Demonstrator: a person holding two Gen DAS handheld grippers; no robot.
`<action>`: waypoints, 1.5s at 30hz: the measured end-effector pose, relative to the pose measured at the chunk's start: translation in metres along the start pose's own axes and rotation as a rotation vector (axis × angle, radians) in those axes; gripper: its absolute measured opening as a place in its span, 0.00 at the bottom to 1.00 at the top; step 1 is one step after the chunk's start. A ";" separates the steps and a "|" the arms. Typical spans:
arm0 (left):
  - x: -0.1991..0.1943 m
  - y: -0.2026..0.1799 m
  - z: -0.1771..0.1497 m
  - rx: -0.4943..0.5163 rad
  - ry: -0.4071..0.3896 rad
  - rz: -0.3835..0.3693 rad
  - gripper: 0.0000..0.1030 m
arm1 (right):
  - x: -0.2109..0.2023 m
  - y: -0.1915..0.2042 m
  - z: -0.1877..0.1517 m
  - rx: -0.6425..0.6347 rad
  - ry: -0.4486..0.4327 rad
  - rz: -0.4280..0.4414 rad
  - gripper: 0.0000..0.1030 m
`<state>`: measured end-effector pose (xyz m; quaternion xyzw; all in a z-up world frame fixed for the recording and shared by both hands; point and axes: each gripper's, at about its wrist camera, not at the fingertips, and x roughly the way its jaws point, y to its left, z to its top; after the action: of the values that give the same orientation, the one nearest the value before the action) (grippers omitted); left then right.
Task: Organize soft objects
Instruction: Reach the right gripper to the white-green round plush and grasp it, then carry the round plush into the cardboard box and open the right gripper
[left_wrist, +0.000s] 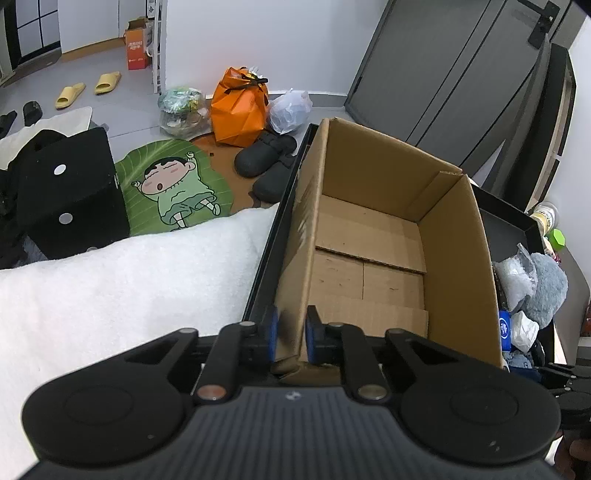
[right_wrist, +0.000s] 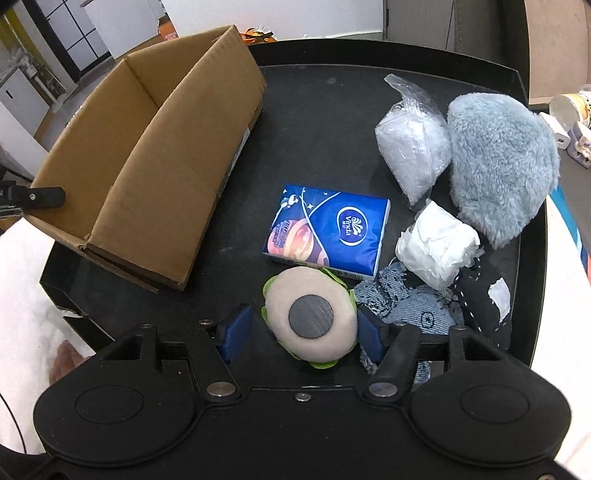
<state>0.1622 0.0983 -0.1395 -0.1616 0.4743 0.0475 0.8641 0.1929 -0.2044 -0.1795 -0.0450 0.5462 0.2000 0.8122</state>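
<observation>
cardboard box (left_wrist: 373, 236) wall sits pinched in the left tongs (left_wrist: 290, 332), jaws clamped on its near rim, steadying it empty on the black tray (left_wrist: 506, 221). right tongs (right_wrist: 301, 328) straddle the round cushion (right_wrist: 310, 317) beside the tissue pack (right_wrist: 328, 229), half open, not yet squeezing; next comes closing, then lifting it into the box.

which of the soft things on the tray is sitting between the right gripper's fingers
The round cream pad with a dark disc and green trim; the tissue pack and the other soft things lie beyond the right gripper.
</observation>
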 end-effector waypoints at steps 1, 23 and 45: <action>-0.001 0.000 -0.001 0.000 0.002 -0.004 0.13 | -0.001 0.000 -0.001 -0.005 -0.002 -0.010 0.49; -0.015 -0.003 -0.017 0.072 0.003 -0.041 0.13 | -0.056 -0.003 0.013 0.036 -0.115 0.038 0.39; -0.002 0.011 -0.005 0.042 0.011 -0.086 0.13 | -0.058 0.068 0.083 -0.104 -0.230 0.131 0.39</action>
<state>0.1548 0.1069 -0.1432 -0.1638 0.4726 -0.0006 0.8659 0.2206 -0.1339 -0.0839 -0.0279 0.4403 0.2845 0.8512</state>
